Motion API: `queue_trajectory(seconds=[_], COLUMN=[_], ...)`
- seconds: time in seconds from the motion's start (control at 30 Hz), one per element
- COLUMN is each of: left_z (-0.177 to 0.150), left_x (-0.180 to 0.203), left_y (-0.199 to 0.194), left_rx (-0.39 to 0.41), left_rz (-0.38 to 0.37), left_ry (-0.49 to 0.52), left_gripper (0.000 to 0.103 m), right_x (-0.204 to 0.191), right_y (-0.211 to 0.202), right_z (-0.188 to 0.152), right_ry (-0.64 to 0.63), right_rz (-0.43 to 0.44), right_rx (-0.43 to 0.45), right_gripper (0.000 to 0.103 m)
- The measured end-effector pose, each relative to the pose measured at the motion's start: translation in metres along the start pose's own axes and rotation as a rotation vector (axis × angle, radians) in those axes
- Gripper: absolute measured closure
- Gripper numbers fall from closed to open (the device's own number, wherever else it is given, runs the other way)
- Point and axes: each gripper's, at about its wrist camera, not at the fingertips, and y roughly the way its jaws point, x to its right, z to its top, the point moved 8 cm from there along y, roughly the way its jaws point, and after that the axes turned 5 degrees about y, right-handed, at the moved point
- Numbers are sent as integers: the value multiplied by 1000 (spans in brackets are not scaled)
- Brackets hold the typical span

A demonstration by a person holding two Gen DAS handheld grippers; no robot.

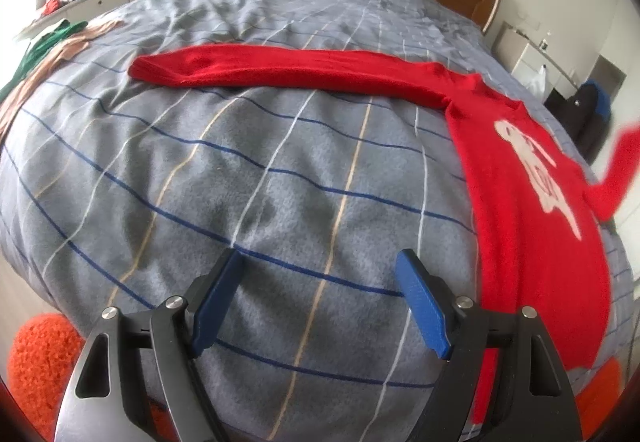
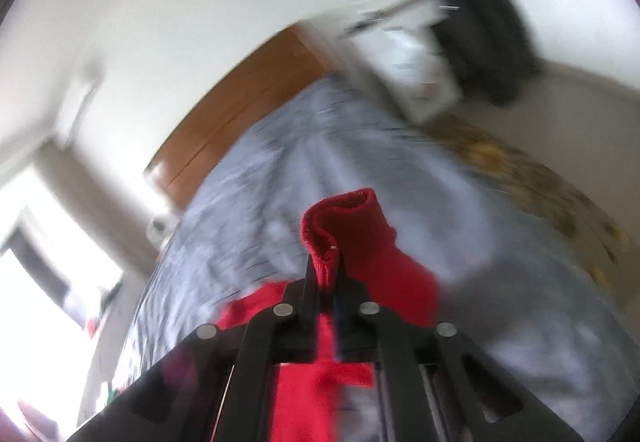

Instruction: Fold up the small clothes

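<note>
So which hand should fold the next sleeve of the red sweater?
Probably the right. The right tool is shut on one sleeve cuff of the red sweater, lifted off the bed. The left tool hangs open, holding nothing.

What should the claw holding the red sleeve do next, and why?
Probably carry the sleeve cuff across and lay it on the red sweater body. The right claw is shut on the cuff and has it lifted off the blanket, while the left claw hangs open and empty.
</note>
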Motion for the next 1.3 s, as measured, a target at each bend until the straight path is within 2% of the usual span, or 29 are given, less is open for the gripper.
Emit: queue_trajectory(seconds=[0.07,0.17,0.27,0.3,0.33,0.37,0.47,0.57,0.67,0.73,0.9,1.03,1.13,1.2,1.3], left_z=[0,0,0,0,0,-1,-2,-3,-4,-5,-8,-9,-11,-11,-11], left_x=[-2,-5,-7,-7,-7,-7,-5,-4,-3,-2,1,2,1,1,2], left_y=[0,1,2,3,3,3,4,5,6,7,12,13,14,15,15], left_rx=[-2,-3,-9,-9,-9,-9,-13,-16,-18,-21,-35,-37,-37,-37,-36], left_rz=[4,27,24,27,30,36,47,52,58,64,86,93,96,102,109], left_ry=[2,8,-3,-3,-1,2,13,12,17,22,39,42,45,49,56], left_gripper=[22,22,20,18,15,15,13,11,9,6,2,1,1,1,1], right_x=[-56,-130,-171,-175,-177,-180,-182,-176,-156,-123,-26,53,98,124,164], right_y=[31,85,133,148,165,178,185,161,124,94,37,16,4,2,8], right_z=[-21,-76,-141,-164,-189,-214,-272,-305,-308,-297,-244,-193,-165,-157,-166], right_ry=[-94,-251,-306,-299,-285,-266,-224,-275,-356,-399,-421,-336,-269,-205,-74], right_rz=[37,61,92,113,129,124,167,198,196,163,-29,-205,-287,-320,-342], right_rx=[-52,-140,-239,-285,-351,-419,-499,-529,-498,-448,-326,-239,-167,-152,-182], right_gripper=[98,98,96,90,59,23,21,21,21,21,20,20,18,13,12])
